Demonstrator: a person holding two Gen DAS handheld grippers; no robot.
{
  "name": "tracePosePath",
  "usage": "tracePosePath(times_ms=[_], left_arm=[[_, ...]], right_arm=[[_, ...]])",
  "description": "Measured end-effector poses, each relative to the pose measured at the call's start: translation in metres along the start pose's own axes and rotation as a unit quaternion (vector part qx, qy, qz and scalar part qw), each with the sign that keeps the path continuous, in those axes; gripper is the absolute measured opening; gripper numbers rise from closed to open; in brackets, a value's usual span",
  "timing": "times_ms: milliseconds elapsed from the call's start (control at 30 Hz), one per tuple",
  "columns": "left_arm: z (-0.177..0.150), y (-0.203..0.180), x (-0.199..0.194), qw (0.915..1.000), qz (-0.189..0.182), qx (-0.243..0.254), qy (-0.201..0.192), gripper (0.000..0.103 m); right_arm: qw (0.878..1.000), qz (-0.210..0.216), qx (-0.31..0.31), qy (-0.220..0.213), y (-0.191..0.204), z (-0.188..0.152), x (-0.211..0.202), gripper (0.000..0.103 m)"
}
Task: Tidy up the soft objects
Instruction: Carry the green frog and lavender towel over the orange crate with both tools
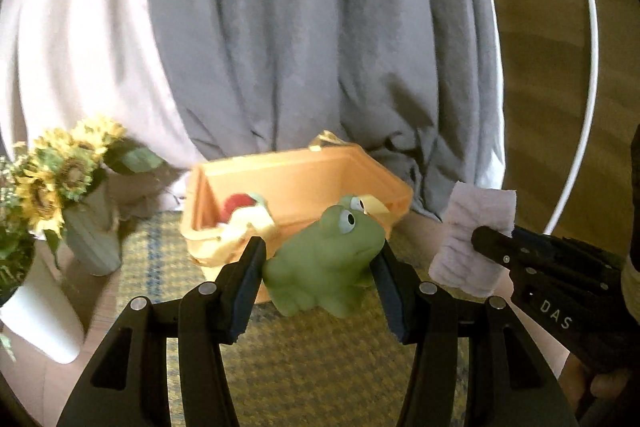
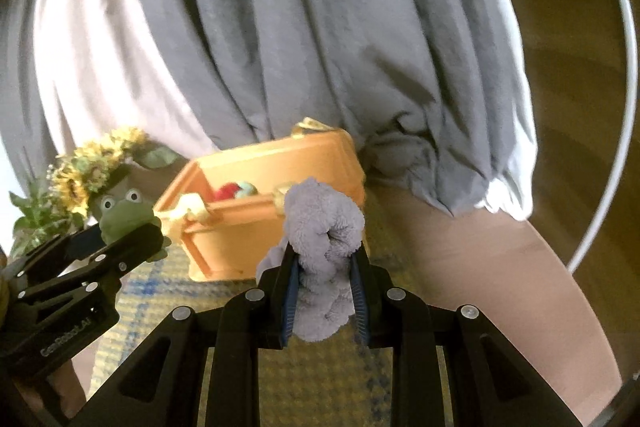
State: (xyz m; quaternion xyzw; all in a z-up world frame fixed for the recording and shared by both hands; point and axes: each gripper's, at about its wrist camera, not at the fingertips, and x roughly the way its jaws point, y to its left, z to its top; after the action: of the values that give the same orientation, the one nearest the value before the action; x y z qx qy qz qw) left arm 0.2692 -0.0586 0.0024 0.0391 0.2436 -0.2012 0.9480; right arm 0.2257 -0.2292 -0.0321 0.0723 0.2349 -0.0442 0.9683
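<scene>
Left wrist view: the left gripper is clamped on a green frog toy, its two pads pressing the frog's sides, and the frog hangs clear above the woven yellow mat. At about twelve o'clock from the frog, just behind it, stands the orange box, open at the top, with a red soft thing and some pale cloth inside. At about three o'clock the right gripper holds a rolled lilac towel, near the frog but apart from it. At nine o'clock, sunflowers stand in a grey vase, beside a white pot. A grey curtain fills the background. From the right wrist view the right gripper pinches the lilac towel between its blue pads, the bundle bulging above and below them, with the box at about eleven o'clock behind it and the frog at nine o'clock in the other gripper.
</scene>
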Motion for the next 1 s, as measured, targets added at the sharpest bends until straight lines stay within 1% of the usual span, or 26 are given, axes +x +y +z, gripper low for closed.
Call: tracePosePath(times_ms=[233,500,733,1000], left_arm=[[0.012,0.008,-0.008,0.9989,0.033,-0.018,-0.027,0.052],[0.025,0.013,-0.007,0.9969,0.053,-0.022,-0.053,0.052],[0.038,0.017,0.002,0.996,0.059,-0.015,-0.065,0.052],[0.055,0.023,0.018,0.9956,0.053,-0.01,-0.076,0.052]], right_arm=[[0.999,0.037,-0.022,-0.02,0.009,0.02,0.005,0.025],[0.997,0.059,-0.038,-0.043,0.015,0.036,0.012,0.025],[0.995,0.067,-0.04,-0.059,0.017,0.049,0.022,0.025],[0.994,0.074,-0.043,-0.068,0.018,0.067,0.038,0.025]])
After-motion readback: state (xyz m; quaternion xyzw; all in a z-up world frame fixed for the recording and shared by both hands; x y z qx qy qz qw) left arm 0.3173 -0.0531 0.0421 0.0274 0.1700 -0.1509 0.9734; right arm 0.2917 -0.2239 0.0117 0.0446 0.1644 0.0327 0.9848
